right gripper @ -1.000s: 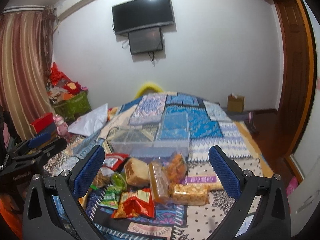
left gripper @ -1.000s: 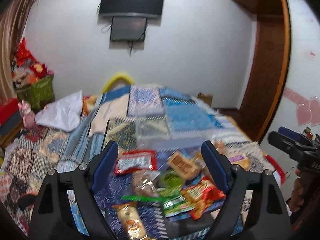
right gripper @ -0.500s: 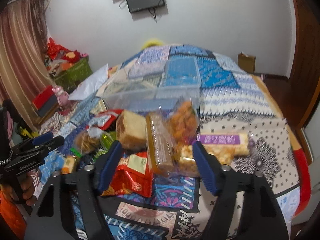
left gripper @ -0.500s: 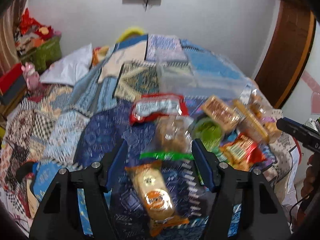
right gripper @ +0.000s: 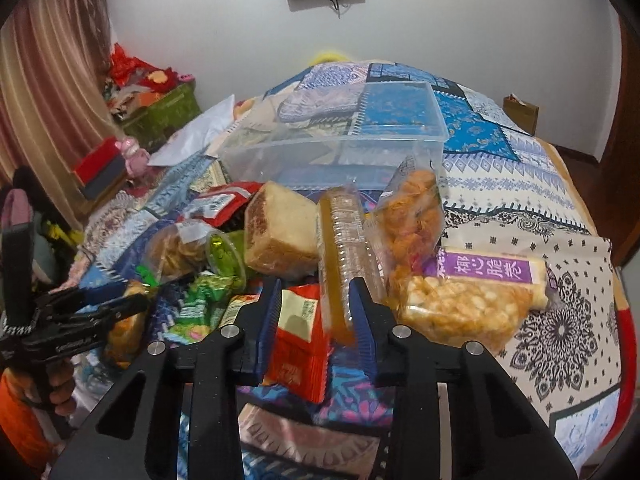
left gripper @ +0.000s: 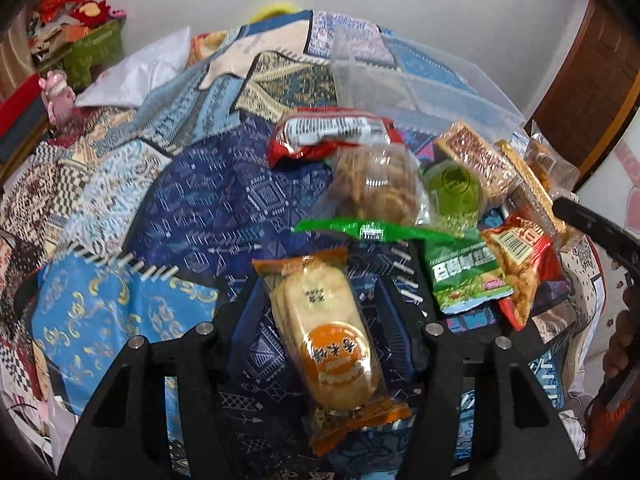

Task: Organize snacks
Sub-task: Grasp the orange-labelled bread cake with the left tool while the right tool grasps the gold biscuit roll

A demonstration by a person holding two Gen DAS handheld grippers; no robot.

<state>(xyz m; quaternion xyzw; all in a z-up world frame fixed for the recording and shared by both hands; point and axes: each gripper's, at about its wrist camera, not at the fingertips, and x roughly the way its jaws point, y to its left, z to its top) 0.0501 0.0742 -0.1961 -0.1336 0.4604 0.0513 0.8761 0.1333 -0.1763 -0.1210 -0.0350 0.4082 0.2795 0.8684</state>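
Observation:
Snack packets lie heaped on a patchwork bed in front of a clear plastic container (right gripper: 320, 156). My left gripper (left gripper: 330, 280) straddles an orange-wrapped pastry packet (left gripper: 332, 332). Its jaws are closing, with a gap still showing on the right side. My right gripper (right gripper: 316, 296) is shut on a red snack packet (right gripper: 300, 332). The near end of a long amber packet (right gripper: 340, 240) is squeezed in beside it. In the left wrist view the container (left gripper: 420, 80) stands behind a cookie cup (left gripper: 372, 184) and a green packet (left gripper: 464, 276).
A brown cake block (right gripper: 276, 236), an orange fried-snack bag (right gripper: 416, 216), a purple-labelled bar (right gripper: 488, 268) and a puffed-rice pack (right gripper: 456, 312) crowd the right gripper. A white bag (left gripper: 140, 72) and a green box (right gripper: 168, 108) are at the left. A hand holds the left gripper (right gripper: 100, 308).
Both grippers dropped toward the snack pile and tipped downward. The left jaws narrowed around the orange pastry packet. The right jaws went from wide open to shut on the red and amber packets.

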